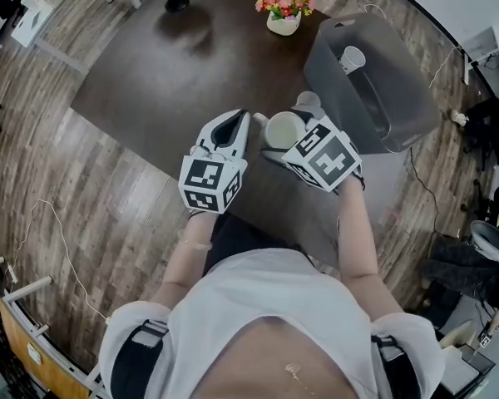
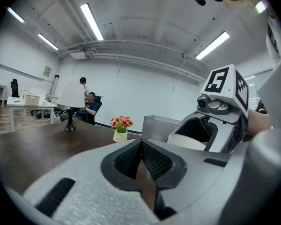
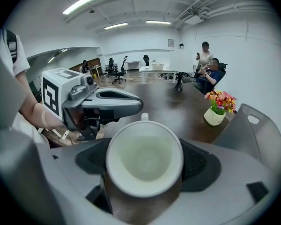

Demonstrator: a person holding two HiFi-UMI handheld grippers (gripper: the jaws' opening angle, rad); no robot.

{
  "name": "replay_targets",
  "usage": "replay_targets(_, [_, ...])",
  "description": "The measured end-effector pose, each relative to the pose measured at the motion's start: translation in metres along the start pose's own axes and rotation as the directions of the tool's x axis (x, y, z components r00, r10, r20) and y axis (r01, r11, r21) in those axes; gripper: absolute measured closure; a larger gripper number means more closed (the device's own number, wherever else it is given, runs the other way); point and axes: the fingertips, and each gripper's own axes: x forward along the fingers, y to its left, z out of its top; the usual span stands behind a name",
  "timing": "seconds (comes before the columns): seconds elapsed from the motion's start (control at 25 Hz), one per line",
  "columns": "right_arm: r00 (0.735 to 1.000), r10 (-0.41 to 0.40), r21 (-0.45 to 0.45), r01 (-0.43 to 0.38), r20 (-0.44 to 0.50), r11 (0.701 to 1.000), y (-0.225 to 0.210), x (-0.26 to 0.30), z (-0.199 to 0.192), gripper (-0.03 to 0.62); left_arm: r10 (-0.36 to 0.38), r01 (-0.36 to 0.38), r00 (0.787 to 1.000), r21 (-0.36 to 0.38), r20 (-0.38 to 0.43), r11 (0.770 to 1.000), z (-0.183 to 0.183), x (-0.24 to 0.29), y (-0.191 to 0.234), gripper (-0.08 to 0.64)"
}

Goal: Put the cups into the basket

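The right gripper (image 3: 145, 172) has its jaws closed on a white cup (image 3: 144, 156), one pad against each side. The cup stands upright with its mouth open to the camera, its handle on the far side, and it looks empty. Whether it rests on the bench (image 1: 175, 73) or is just off it, I cannot tell. The left gripper (image 2: 141, 161) has its jaws shut together with nothing between them. It hangs just left of the right gripper, over the near edge of the bench.

Just beyond the held cup, a second cup (image 1: 308, 101) stands on the bench close to the left wall of the basket (image 1: 399, 98). The grey basket sits at the far right of the bench, and a third cup (image 1: 352, 58) is already inside it, at its far end. A pot of flowers (image 1: 284, 5) stands farther off, left of the basket.

By my reading, the task is about a third done. One cup is in the basket, one is in the jaws and has to be carried right and over the basket wall, and one on the bench is untouched. No other cups show on the bench.
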Motion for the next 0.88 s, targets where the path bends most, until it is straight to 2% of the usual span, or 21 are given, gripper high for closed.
replay_targets(0.44, [0.997, -0.072, 0.08, 0.07, 0.016, 0.994, -0.007, -0.04, -0.035, 0.179, -0.107, 0.107, 0.994, 0.035, -0.002, 0.994, 0.012, 0.015, -0.048, 0.549])
replay_targets(0.88, [0.987, -0.158, 0.198, 0.158, -0.016, 0.967, -0.018, -0.087, -0.106, 0.179, -0.262, 0.264, 0.964, 0.064, -0.034, 0.962, 0.006, 0.047, -0.13, 0.549])
